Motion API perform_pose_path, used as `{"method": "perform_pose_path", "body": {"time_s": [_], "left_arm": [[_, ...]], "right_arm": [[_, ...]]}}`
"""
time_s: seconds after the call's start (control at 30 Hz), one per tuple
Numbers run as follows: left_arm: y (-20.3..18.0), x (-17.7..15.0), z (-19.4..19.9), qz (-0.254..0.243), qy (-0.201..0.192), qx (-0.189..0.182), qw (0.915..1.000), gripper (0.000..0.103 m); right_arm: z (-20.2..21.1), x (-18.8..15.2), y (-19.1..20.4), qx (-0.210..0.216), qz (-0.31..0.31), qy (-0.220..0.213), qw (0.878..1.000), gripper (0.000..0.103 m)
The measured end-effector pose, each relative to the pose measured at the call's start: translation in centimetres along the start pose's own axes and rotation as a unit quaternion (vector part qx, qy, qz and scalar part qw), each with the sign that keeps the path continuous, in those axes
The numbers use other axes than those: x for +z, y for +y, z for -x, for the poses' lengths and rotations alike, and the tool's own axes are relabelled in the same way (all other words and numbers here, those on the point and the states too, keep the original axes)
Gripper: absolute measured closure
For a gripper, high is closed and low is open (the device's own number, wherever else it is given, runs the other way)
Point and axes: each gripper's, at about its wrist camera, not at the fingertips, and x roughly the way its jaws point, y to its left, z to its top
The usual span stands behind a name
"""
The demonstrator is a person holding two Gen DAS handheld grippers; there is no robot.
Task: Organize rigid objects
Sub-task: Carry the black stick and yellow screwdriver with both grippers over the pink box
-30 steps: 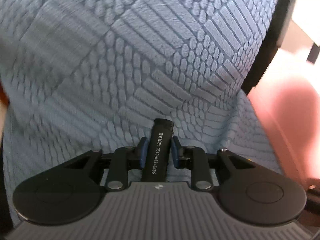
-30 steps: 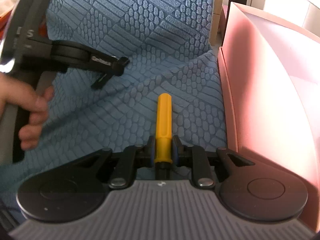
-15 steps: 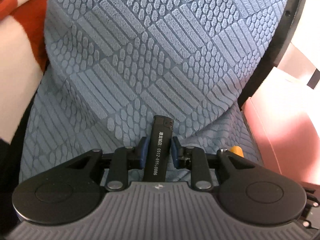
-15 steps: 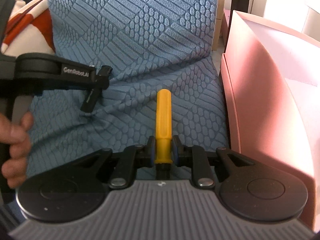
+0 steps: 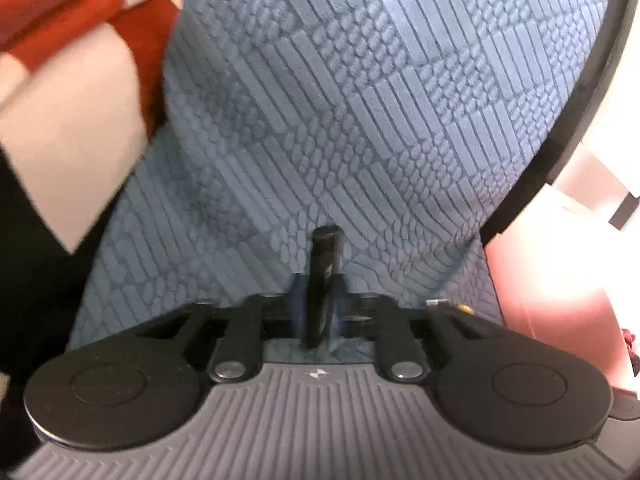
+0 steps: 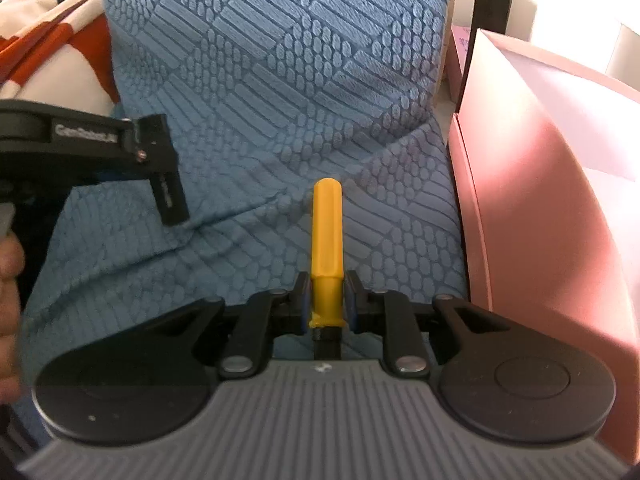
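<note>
My left gripper (image 5: 320, 296) is shut on a black lighter (image 5: 323, 276) with white print, which sticks out forward above the blue textured seat cushion (image 5: 360, 100). My right gripper (image 6: 327, 296) is shut on a yellow-handled screwdriver (image 6: 327, 232), handle pointing forward over the same cushion (image 6: 280, 80). In the right wrist view the left gripper (image 6: 160, 152) shows at the left with the black lighter (image 6: 170, 196) hanging down from it. A pink box (image 6: 552, 208) stands to the right of the seat; it also shows in the left wrist view (image 5: 560, 272).
A red and white blanket (image 5: 60, 40) lies at the left of the seat and also shows in the right wrist view (image 6: 52, 48). The chair's black frame edge (image 5: 580, 120) runs along the cushion's right side. A hand (image 6: 8, 280) holds the left gripper.
The left gripper has risen and tilted back with the lighter, bringing the blanket into its view. The right gripper has stayed over the seat with the screwdriver.
</note>
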Motion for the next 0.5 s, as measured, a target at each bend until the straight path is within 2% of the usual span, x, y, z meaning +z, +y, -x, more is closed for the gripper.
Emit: {"method": "perform_pose_path", "body": {"time_s": [0.27, 0.5], "left_arm": [[0.6, -1.1, 0.1, 0.023, -0.002, -0.006, 0.9997, 0.093], [-0.2, -1.0, 1.8, 0.005, -0.032, -0.006, 0.9995, 0.093]], "right_arm": [[1.2, -0.2, 0.4, 0.000, 0.008, -0.012, 1.000, 0.082], [2.3, 0.0, -0.1, 0.003, 0.000, -0.021, 1.000, 0.082]]}}
